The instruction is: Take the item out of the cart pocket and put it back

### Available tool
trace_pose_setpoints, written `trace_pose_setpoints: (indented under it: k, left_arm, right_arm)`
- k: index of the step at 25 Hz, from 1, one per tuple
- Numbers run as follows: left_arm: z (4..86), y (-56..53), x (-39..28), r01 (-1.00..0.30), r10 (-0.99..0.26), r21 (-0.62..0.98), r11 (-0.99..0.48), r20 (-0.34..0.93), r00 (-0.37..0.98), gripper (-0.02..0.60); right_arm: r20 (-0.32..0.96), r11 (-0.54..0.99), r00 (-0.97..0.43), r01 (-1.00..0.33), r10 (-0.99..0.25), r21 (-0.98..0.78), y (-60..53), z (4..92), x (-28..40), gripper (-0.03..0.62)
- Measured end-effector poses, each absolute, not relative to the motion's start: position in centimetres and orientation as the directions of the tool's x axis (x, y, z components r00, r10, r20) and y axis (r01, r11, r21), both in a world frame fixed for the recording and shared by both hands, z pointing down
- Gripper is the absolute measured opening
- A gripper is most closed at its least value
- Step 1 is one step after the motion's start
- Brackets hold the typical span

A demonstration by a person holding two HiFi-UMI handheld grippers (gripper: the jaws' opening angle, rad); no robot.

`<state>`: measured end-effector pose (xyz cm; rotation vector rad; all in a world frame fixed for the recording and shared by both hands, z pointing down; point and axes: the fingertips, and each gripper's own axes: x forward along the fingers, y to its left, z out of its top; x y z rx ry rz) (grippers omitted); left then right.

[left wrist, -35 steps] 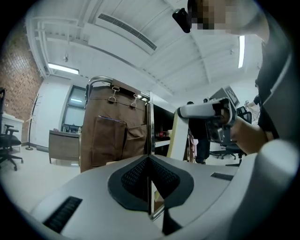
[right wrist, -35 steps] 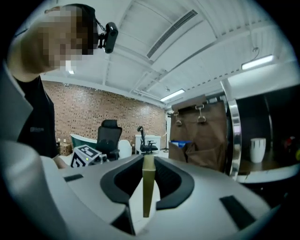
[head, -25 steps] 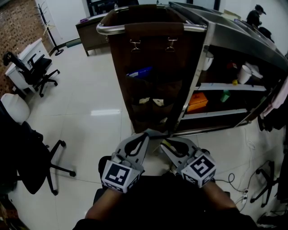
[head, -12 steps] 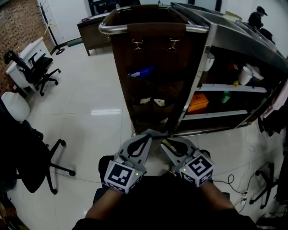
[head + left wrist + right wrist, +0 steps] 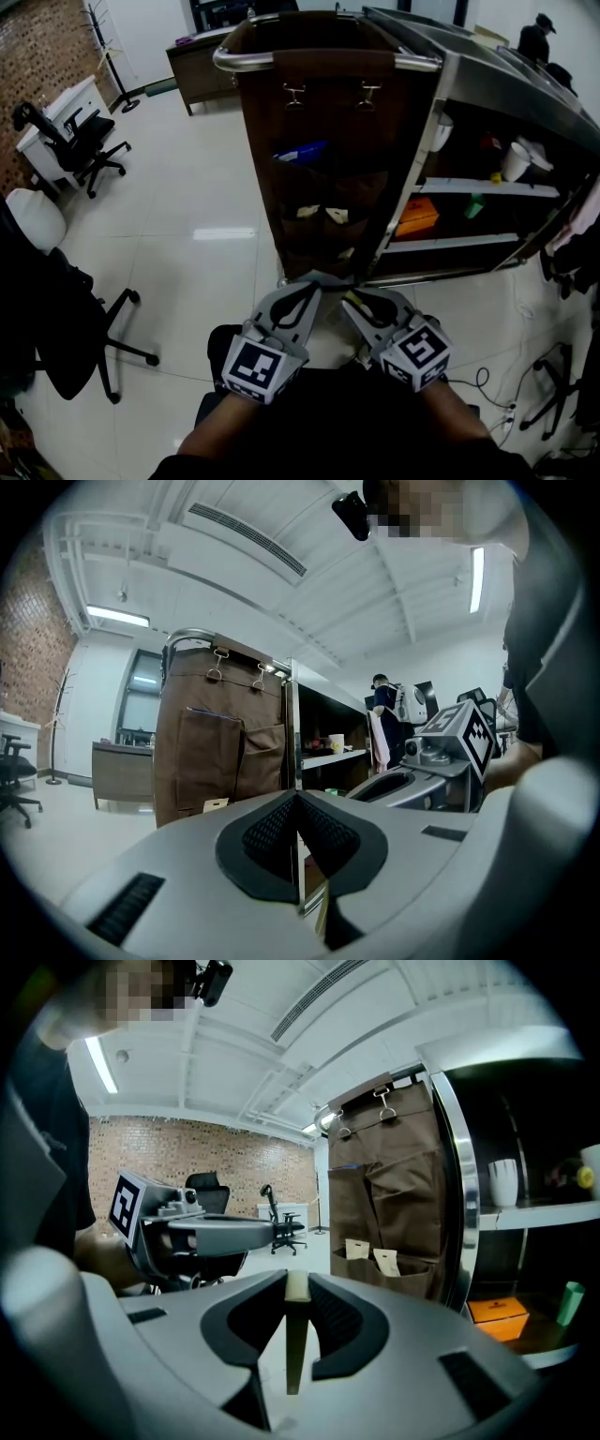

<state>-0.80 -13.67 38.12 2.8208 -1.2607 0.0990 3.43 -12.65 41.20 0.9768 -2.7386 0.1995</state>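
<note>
A brown fabric pocket organiser (image 5: 323, 169) hangs by two clips from the cart's steel rail (image 5: 323, 61). A blue item (image 5: 302, 150) pokes from an upper pocket, and cream tags (image 5: 314, 213) stick out of a lower one. Both grippers are low, close to my body, pointing at the cart's foot. My right gripper (image 5: 349, 298) (image 5: 296, 1283) is shut on a thin, flat cream card (image 5: 295, 1344), held edge-on between the pads. My left gripper (image 5: 309, 281) (image 5: 298, 799) is beside it, its pads together with nothing between them.
The cart's side shelves hold an orange box (image 5: 417, 216) and a white cup (image 5: 514, 159). Office chairs (image 5: 80, 145) and a black chair (image 5: 66, 328) stand at left on the glossy floor. Cables (image 5: 497, 375) lie at right. A person (image 5: 534, 37) stands far back.
Both grippers keep their place and their grip. Only the head view has shifted slightly, so the cart sits a little lower in the picture.
</note>
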Motion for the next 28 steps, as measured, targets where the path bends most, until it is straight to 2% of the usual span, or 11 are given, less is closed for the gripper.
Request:
trace_pose_setpoints:
  k: [28]
  left_arm:
    - [38.29, -13.96, -0.87, -0.748, -0.744, 0.030, -0.663, 0.077, 0.663, 0.000]
  right_arm:
    - [0.245, 0.771, -0.759, -0.634, -0.603, -0.069, -12.95, 41.03, 3.48, 0.089]
